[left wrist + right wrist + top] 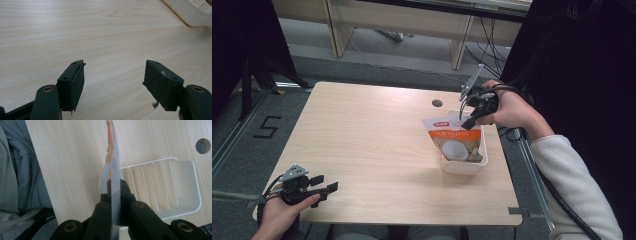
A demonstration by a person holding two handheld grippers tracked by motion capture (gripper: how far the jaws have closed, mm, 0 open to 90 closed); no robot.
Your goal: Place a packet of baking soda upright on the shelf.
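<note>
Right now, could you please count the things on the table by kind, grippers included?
Snack pouch, orange and white, held over the bin: 1
White plastic bin: 1
Grippers: 2, the left gripper open, the right gripper shut on the pouch's top edge
Total: 4

A snack pouch (455,142) stands tilted in a ribbed plastic tray (460,167) at the table's (377,145) right side, its top edge pinched by the right gripper (469,121); the left gripper (326,187) rests at the near left corner, well apart
</note>
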